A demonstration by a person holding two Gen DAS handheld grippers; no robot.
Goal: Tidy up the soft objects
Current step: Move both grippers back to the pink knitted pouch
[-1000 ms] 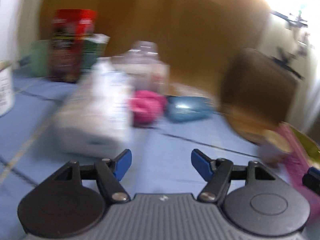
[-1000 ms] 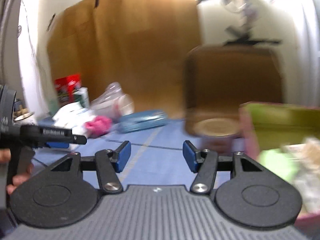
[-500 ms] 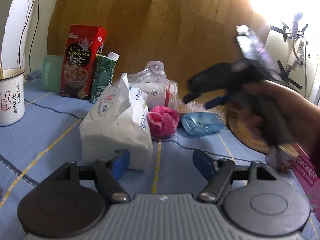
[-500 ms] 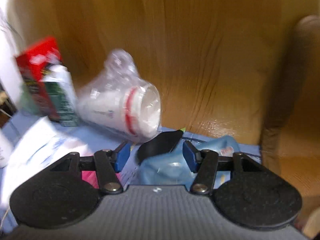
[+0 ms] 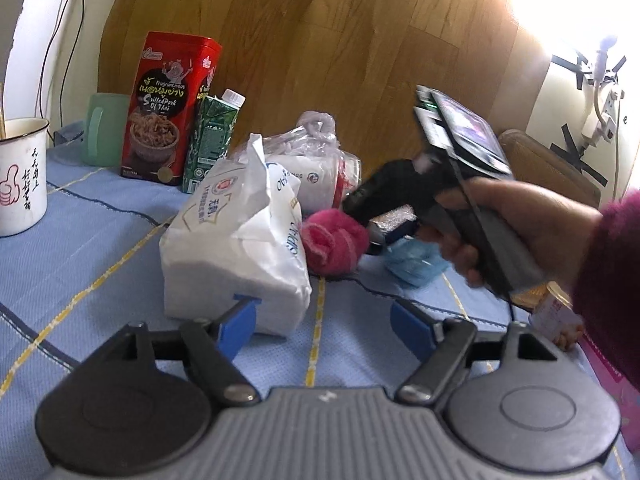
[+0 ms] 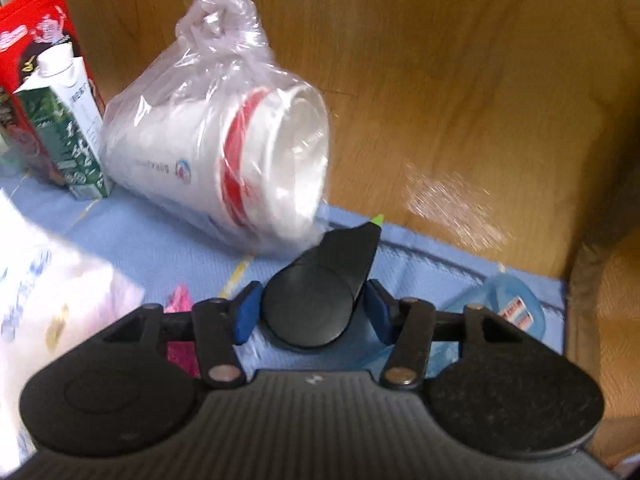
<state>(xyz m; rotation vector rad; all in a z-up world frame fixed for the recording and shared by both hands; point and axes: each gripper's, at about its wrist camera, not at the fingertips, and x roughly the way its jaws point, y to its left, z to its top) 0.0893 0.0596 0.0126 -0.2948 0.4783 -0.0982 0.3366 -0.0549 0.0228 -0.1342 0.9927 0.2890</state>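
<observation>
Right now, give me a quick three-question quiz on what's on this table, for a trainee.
1. True or false: the bagged paper cups lie on their side.
2. In the left wrist view, which sits right beside the white bag: A green mug, B pink cloth, C enamel mug?
3. What colour is the tin next to the green carton?
Key: 1 true; 2 B; 3 red.

A woven blue cloth (image 5: 100,248) covers the table; behind it stands glossy wood-grain panelling (image 5: 360,40). The cups (image 6: 224,160) lie in thin, crinkled clear plastic, beside a fluffy pink towel (image 5: 334,244) and a matt white paper bag (image 5: 236,248)
</observation>
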